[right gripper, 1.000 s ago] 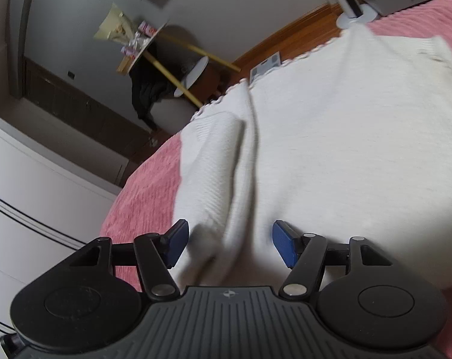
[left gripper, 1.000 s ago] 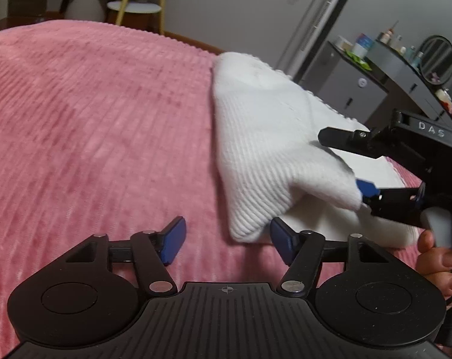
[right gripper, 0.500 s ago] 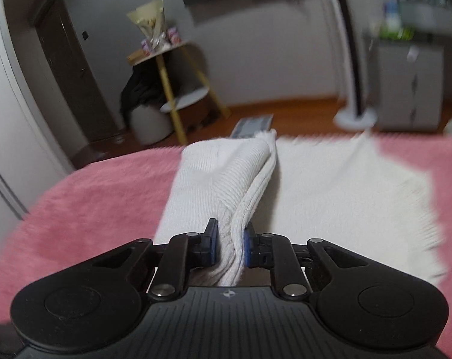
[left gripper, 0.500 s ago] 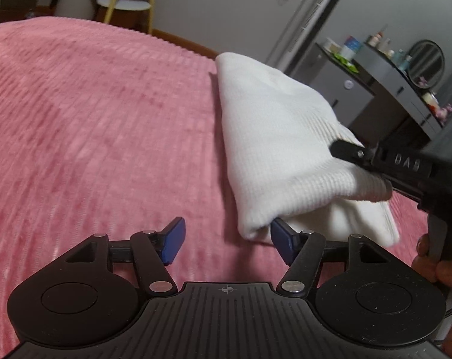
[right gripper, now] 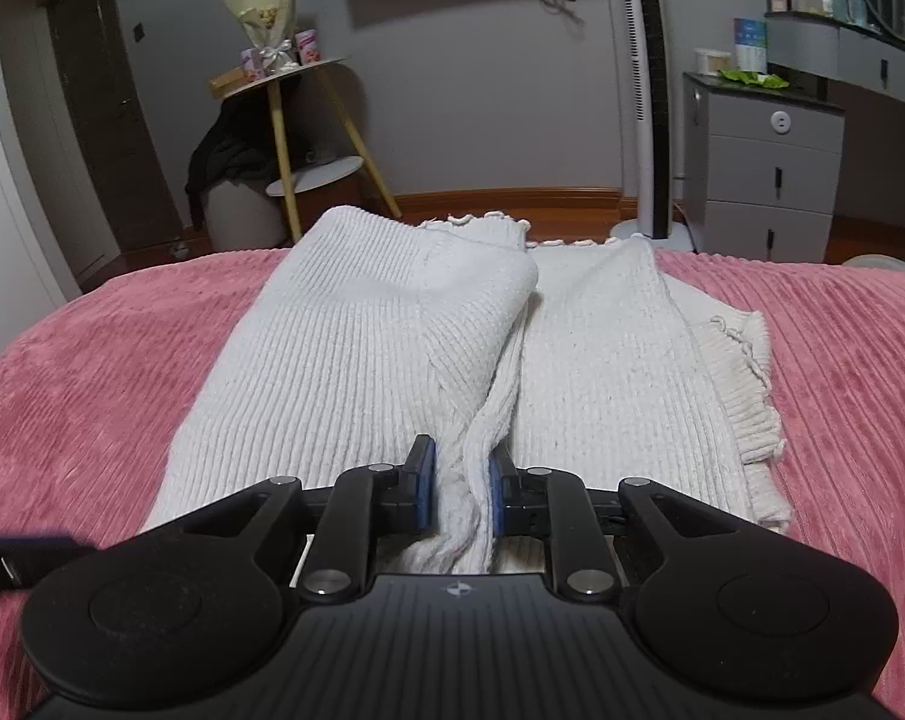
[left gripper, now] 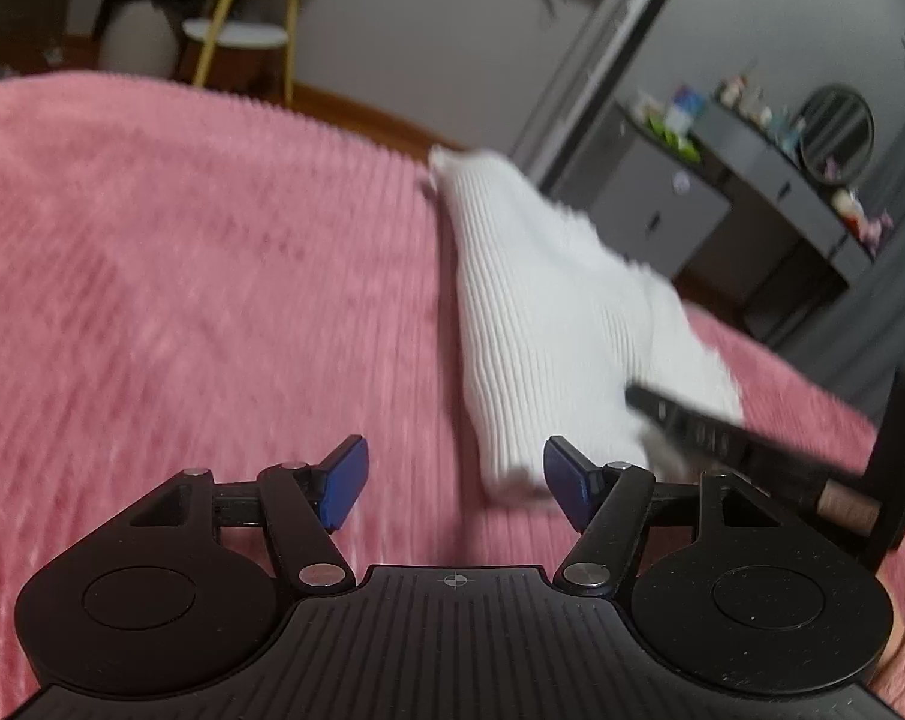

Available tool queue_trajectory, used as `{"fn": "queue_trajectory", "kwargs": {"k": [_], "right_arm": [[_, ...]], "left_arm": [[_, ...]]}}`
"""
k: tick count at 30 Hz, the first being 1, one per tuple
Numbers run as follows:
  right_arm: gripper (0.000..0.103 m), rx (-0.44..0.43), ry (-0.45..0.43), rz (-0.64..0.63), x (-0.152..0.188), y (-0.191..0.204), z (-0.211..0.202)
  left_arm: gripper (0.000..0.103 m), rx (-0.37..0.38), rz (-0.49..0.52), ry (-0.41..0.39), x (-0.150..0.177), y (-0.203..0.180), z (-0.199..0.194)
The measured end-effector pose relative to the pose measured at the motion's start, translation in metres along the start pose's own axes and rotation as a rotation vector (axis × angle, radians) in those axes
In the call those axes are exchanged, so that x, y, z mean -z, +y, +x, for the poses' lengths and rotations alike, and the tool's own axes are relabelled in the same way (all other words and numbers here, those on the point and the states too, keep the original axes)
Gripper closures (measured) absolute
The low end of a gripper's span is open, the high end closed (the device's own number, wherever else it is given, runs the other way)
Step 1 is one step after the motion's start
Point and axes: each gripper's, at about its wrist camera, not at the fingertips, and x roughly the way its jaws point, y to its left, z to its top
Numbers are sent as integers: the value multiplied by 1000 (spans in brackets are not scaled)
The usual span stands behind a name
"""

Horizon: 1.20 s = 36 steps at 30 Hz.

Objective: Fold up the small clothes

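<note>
A white ribbed knit garment point(right gripper: 362, 360) lies on the pink bedspread point(right gripper: 62, 390), its left part folded over the middle. My right gripper point(right gripper: 459, 489) is shut on a raised fold at the garment's near edge, with cloth pinched between the blue pads. In the left wrist view the garment point(left gripper: 542, 300) slopes up toward the right gripper point(left gripper: 722, 438) at the right. My left gripper point(left gripper: 455, 483) hovers over the bedspread point(left gripper: 182, 270) just left of the garment's near corner. Its jaws are opening and nothing is between them.
Beyond the bed's far edge stand a round side table with yellow legs point(right gripper: 308, 120), a pale bin draped with dark cloth point(right gripper: 236, 210), a tower fan point(right gripper: 644, 90) and a grey drawer unit point(right gripper: 764, 180). Bare bedspread stretches to the left of the garment.
My right gripper went from open around the garment's edge to shut on a fold, and it rolled level. The left gripper rose slightly; the garment's near end now looks drawn up.
</note>
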Motion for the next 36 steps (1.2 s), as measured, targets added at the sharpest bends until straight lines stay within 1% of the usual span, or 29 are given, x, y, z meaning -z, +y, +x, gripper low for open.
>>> {"fn": "queue_trajectory", "kwargs": {"k": [1, 3, 4, 5, 6, 7, 8, 9, 11, 12, 15, 17, 18, 19, 21, 22, 24, 25, 28, 30, 33, 35, 36], "right_arm": [[86, -5, 0, 1, 2, -4, -1], [86, -13, -1, 3, 4, -8, -2], [83, -18, -1, 4, 5, -8, -3], [82, -33, 2, 10, 4, -11, -3], [80, -46, 6, 22, 3, -12, -3], [77, -61, 17, 41, 1, -15, -4], [73, -87, 30, 71, -3, -20, -4], [64, -111, 39, 109, -6, -26, -4], [53, -151, 38, 184, -15, -35, -2], [51, -160, 33, 215, -20, -39, 0], [51, -213, 57, 285, -34, -46, 15], [54, -224, 94, 306, -38, -45, 28], [67, -224, 98, 301, -39, -42, 32], [74, -220, 98, 278, -40, -39, 34], [83, -188, 76, 204, -40, -29, 31], [86, -162, 55, 163, -39, -24, 27], [89, -95, 8, 79, -42, -18, 15], [89, -57, -25, 40, -42, -14, 8], [90, 65, -134, -84, -43, -5, -16], [90, 141, -189, -144, -43, -3, -28], [90, 232, -228, -214, -39, -9, -37], [91, 291, -227, -213, -33, -19, -36], [91, 310, -212, -201, -31, -25, -33]], "left_arm": [[31, -10, -4, -16, -2, 0, 1], [31, -33, -4, -15, -4, -2, 14], [32, -41, 3, -4, -3, -2, 25], [33, -64, 5, 19, 0, -3, 36], [35, -73, 10, 42, 4, -4, 47], [36, -66, 12, 44, 8, -4, 53], [36, -62, 18, 29, 12, -5, 56], [36, -65, 32, 18, 13, -6, 57], [36, -57, 45, 10, 13, -6, 55], [36, -53, 40, 10, 13, -5, 55], [35, -45, 25, 8, 14, -3, 54], [35, -48, 31, 4, 15, -5, 54], [34, -52, 35, 1, 15, -5, 53], [33, -54, 37, 2, 17, -6, 52], [32, -50, 16, 9, 15, -5, 48], [31, -38, 1, 9, 14, -5, 45], [27, 5, 5, -4, 13, -8, 36], [25, 15, 17, -10, 13, -12, 34], [25, 40, 50, -4, 17, -19, 34], [25, 60, 59, 11, 19, -23, 37], [25, 63, 94, 25, 23, -31, 40], [25, 57, 120, 34, 27, -36, 43], [25, 52, 130, 38, 28, -38, 44]]}}
